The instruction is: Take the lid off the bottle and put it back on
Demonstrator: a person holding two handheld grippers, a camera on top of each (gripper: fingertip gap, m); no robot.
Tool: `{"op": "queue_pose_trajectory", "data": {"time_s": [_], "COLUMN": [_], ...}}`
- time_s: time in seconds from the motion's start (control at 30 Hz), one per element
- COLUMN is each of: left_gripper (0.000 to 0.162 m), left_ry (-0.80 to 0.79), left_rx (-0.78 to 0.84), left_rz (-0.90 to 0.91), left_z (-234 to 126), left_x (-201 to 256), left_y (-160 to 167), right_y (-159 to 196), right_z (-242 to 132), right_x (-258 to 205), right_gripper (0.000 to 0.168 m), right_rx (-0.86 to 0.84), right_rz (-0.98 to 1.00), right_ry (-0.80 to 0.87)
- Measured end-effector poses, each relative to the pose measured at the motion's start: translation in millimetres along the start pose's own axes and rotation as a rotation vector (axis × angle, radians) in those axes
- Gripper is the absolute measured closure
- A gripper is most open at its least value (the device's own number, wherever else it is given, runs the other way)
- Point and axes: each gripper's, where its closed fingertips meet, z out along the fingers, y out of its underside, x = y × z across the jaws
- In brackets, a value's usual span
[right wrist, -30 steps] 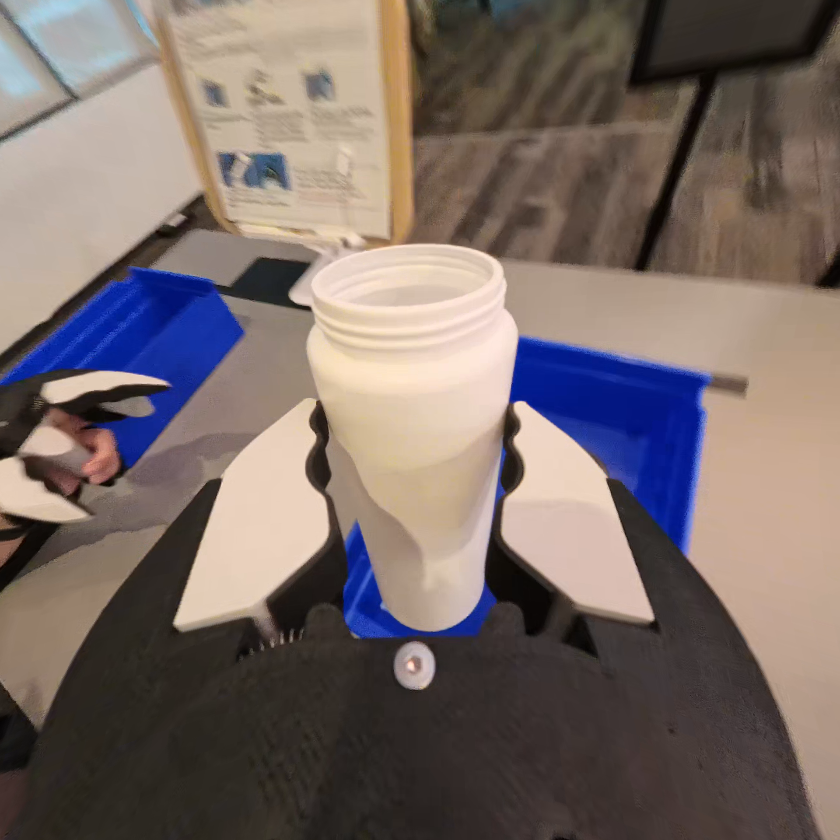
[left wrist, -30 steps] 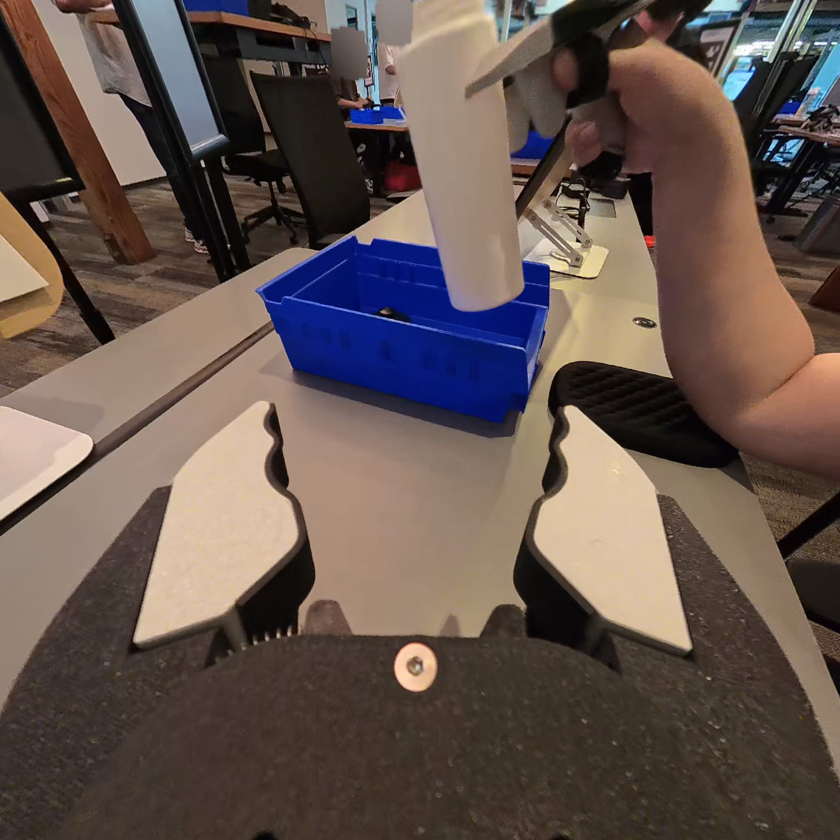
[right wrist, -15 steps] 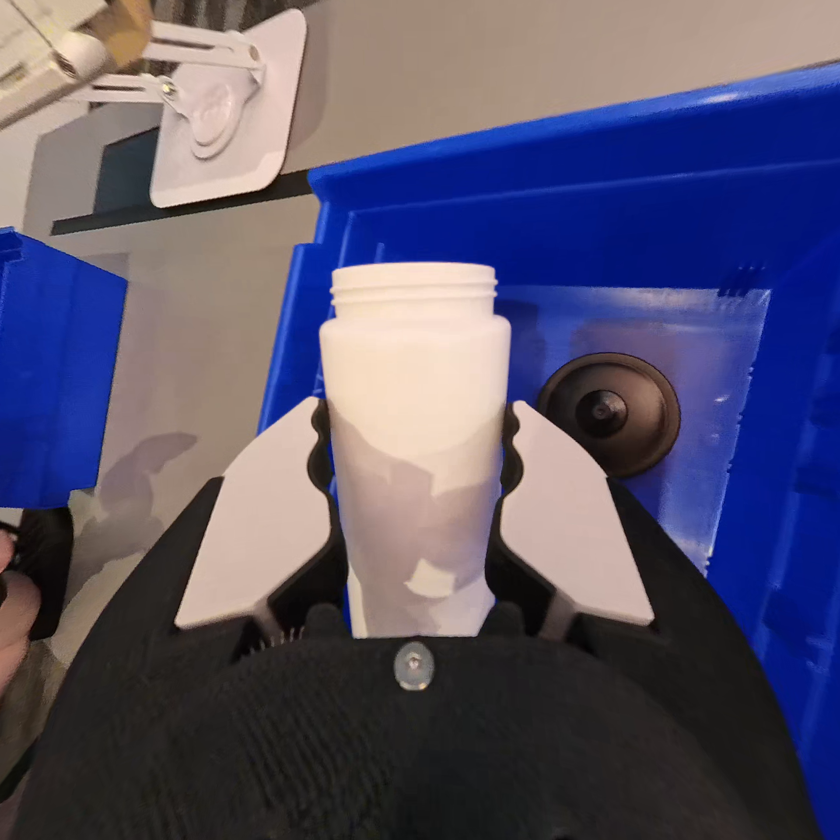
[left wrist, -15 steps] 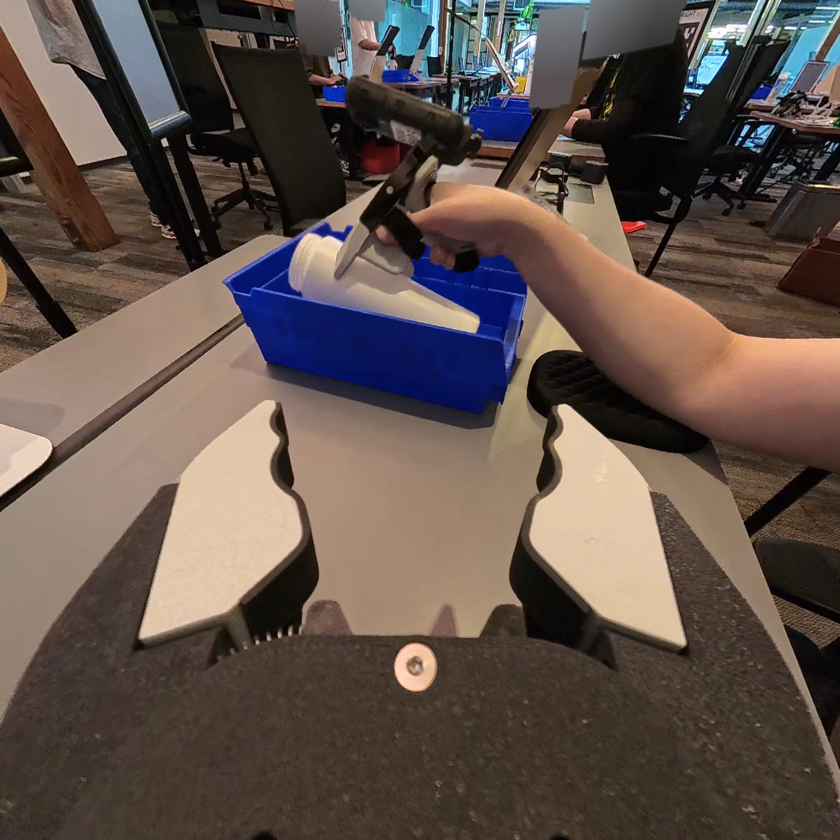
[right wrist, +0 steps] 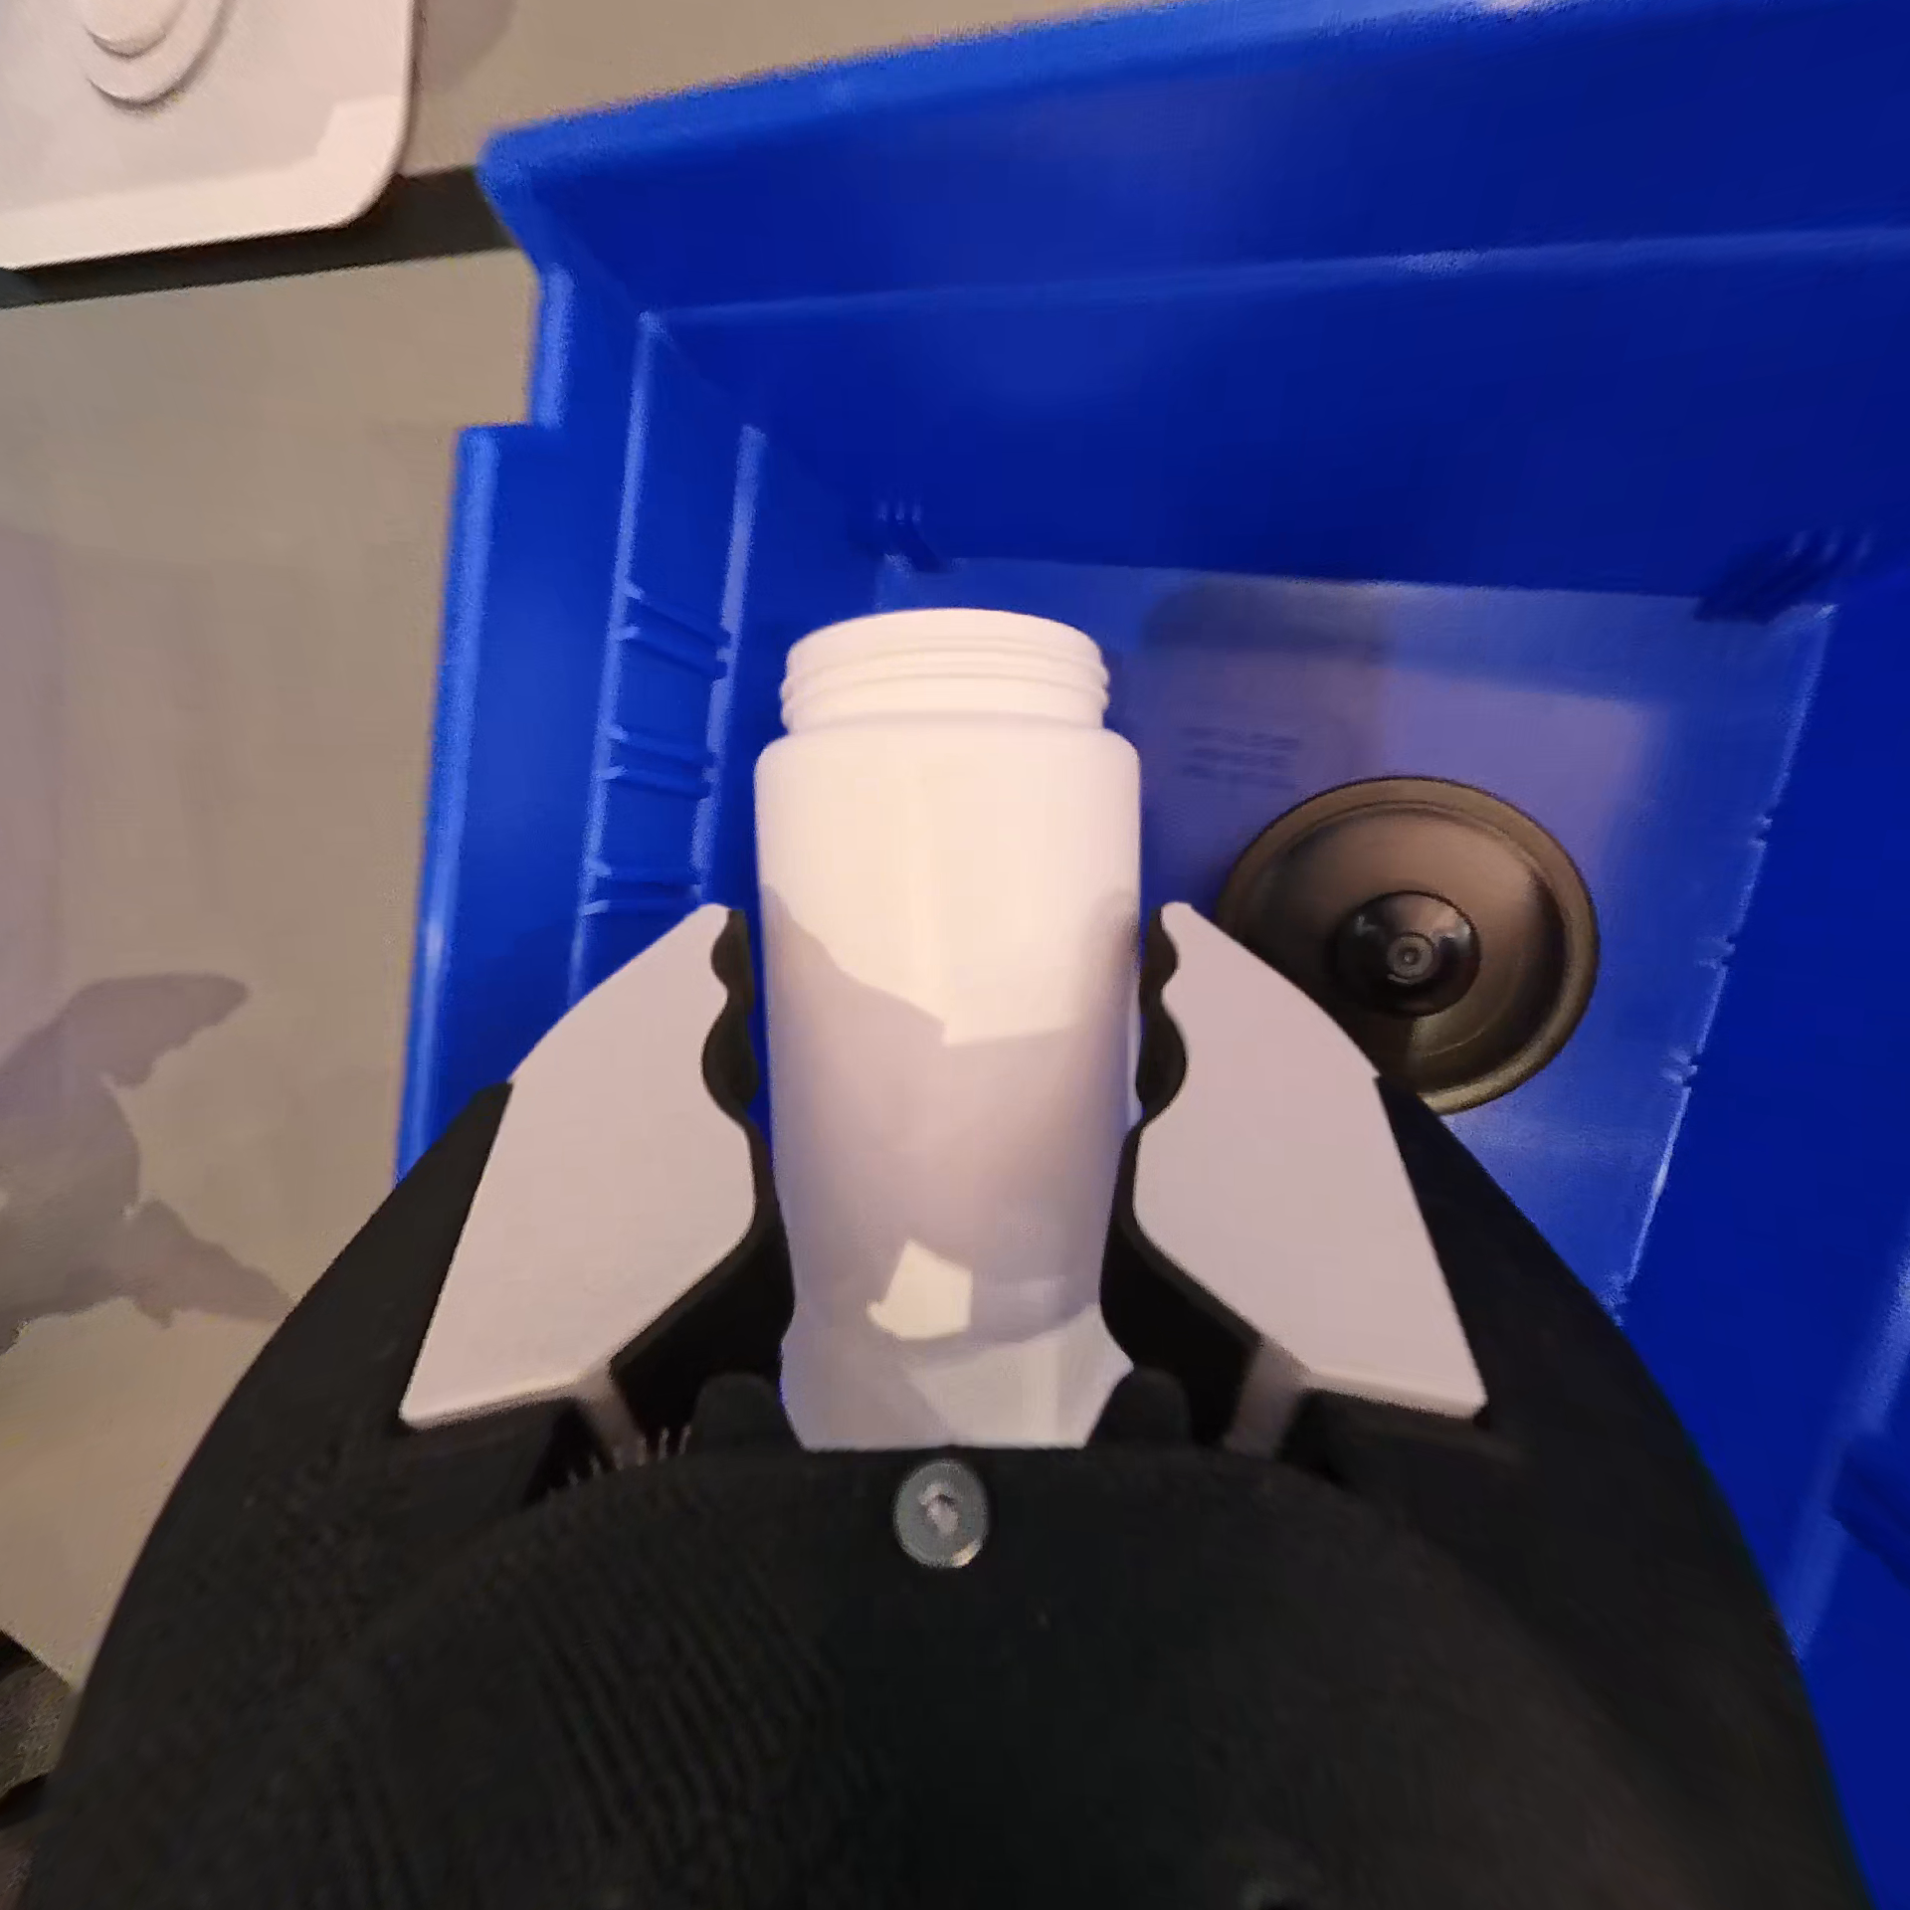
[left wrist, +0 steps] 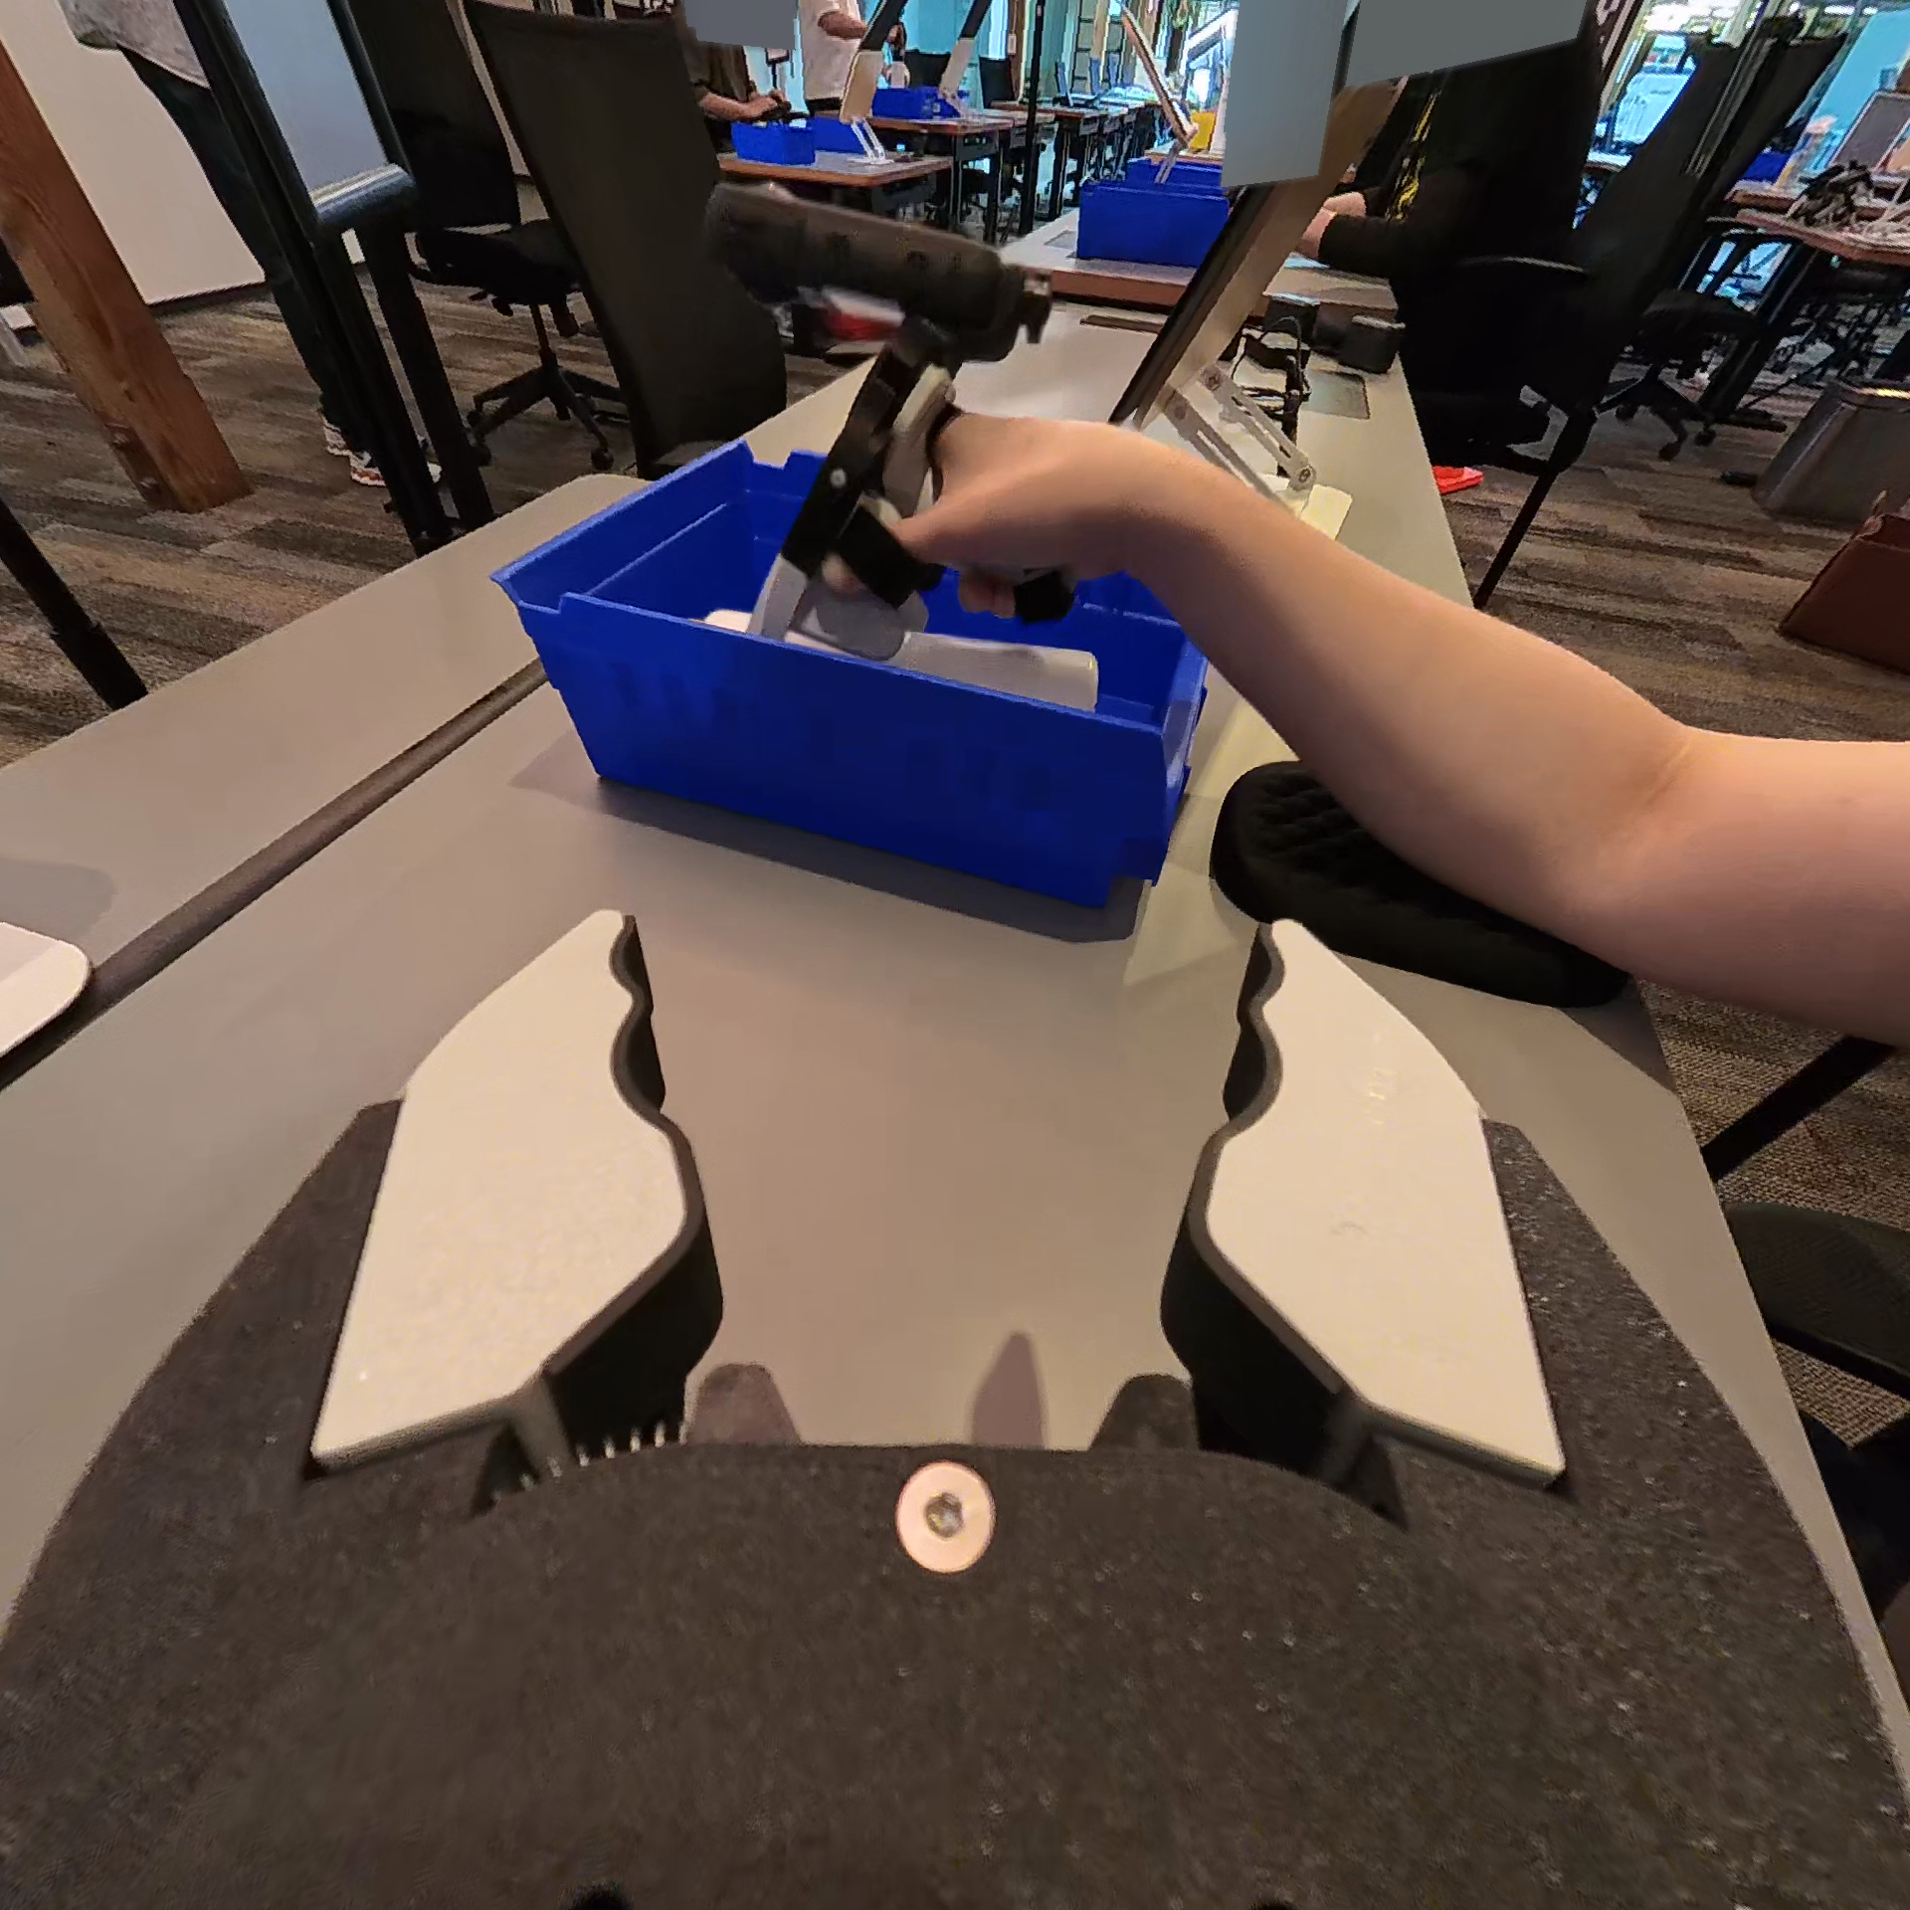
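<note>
Grey table (left wrist: 879,1085) carried my blue bin (right wrist: 1344,413); my right hand-held gripper (right wrist: 946,992) clamped the uncapped white bottle (right wrist: 946,879), black lid (right wrist: 1411,946) at three o'clock, left hand-held gripper (left wrist: 946,992) spread empty; faint embossed writing unreadable.

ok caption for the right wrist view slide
Right claw lowers the open white bottle into the blue bin beside its black lid.

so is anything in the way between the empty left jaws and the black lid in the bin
Partly. The lid lies on the floor of the blue bin, out of the left view behind its near wall. The right gripper, shut on the white bottle, and the forearm occupy the bin too.
</note>
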Motion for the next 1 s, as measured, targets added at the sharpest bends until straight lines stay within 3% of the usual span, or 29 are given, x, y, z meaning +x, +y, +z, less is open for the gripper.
{"op": "queue_pose_trajectory", "data": {"time_s": [0.1, 0.17, 0.23, 0.3, 0.43, 0.53, 0.63, 0.77, 0.93, 1.0], "left_gripper": [0.052, 0.052, 0.054, 0.056, 0.058, 0.068, 0.078, 0.069, 0.079, 0.08], "left_ry": [-0.022, -0.071, -0.136, -0.234, -0.584, -0.831, -1.049, -1.052, -1.071, -1.021], "left_rx": [-0.006, 0.011, 0.058, 0.076, -0.068, -0.18, -0.146, -0.316, -0.518, -0.625], "left_rz": [0.014, 0.041, 0.06, 0.077, 0.154, 0.205, 0.248, 0.003, -0.156, -0.272], "left_z": [-6, -20, -45, -76, -157, -224, -286, -328, -354, -350], "left_x": [-6, -16, -29, -48, -108, -147, -171, -193, -217, -216], "left_y": [-6, -22, -44, -64, -70, -65, -71, -19, 42, 71], "right_y": [-17, -37, -46, -34, 13, 32, 46, 68, 82, 83], "right_z": [-43, -94, -142, -163, -145, -120, -102, -86, -72, -72], "right_x": [-17, -27, -15, 17, 90, 102, 112, 128, 120, 121], "right_gripper": [0.09, 0.09, 0.091, 0.091, 0.09, 0.093, 0.1, 0.113, 0.159, 0.159], "right_rx": [0.097, 0.282, 0.441, 0.44, 0.179, 0.052, -0.054, -0.208, -0.288, -0.296], "right_rz": [-0.137, -0.215, -0.251, -0.242, -0.093, -0.072, -0.065, -0.016, -0.025, -0.035], "right_ry": [-0.034, -0.02, 0.078, 0.204, 0.304, 0.225, 0.246, 0.301, 0.19, 0.203]}}
